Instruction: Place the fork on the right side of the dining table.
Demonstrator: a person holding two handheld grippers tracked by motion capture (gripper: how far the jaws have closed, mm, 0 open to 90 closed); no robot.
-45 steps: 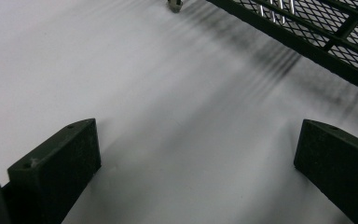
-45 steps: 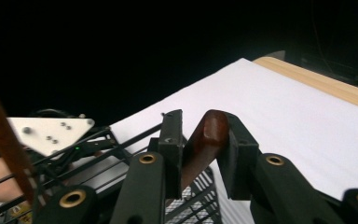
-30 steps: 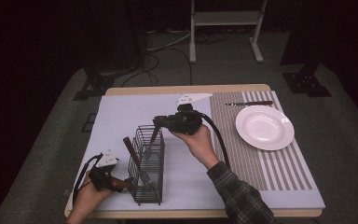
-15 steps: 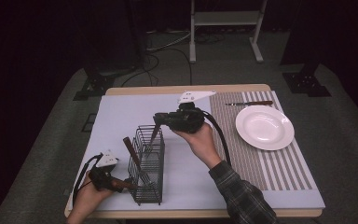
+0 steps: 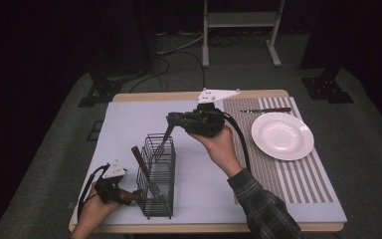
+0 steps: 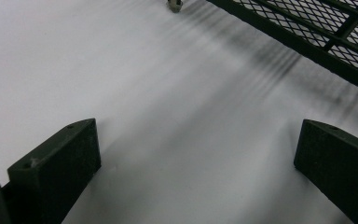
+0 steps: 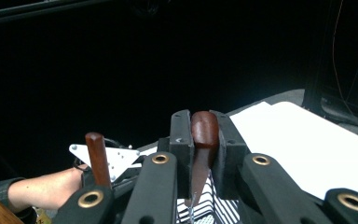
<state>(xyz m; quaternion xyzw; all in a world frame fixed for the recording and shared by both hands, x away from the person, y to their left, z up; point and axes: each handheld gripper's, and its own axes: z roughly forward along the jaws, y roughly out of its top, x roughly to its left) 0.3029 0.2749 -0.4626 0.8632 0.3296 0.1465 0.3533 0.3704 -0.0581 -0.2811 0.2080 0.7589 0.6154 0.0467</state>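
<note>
A pale grey-blue mat (image 5: 129, 129) covers most of the wooden table (image 5: 179, 95), and a black wire caddy (image 5: 159, 174) stands on this mat, toward the near left side. The right gripper (image 5: 175, 119) is held above the far end of the caddy by the person's right hand (image 5: 221, 144). Its jaws are closed on the brown wooden handle of a fork (image 5: 163, 141), which hangs down at a slant, with the metal end inside the far compartment of the caddy. In the right gripper view the same wooden handle (image 7: 204, 140) is squeezed between the two black jaws, and the wire rim of the caddy (image 7: 214, 205) is just below it.

A second piece of cutlery with a brown wooden handle (image 5: 140, 162) stands tilted in the near part of the caddy; what kind it is, I cannot tell. This handle (image 7: 98, 158) also rises in the right gripper view.

The left gripper (image 5: 129, 196) is low at the near left corner of the mat, held by the left hand (image 5: 92, 214), just beside the near end of the caddy. In the left gripper view its jaws stand wide apart over the bare mat (image 6: 144, 93) and hold nothing, and the mesh bottom of the caddy (image 6: 317, 28) is near, at the upper right.

On the striped placemat (image 5: 288, 174) at the right side lies a round white plate (image 5: 282, 135). Behind it, near the far edge, lies a knife with a dark handle (image 5: 266, 110).
</note>
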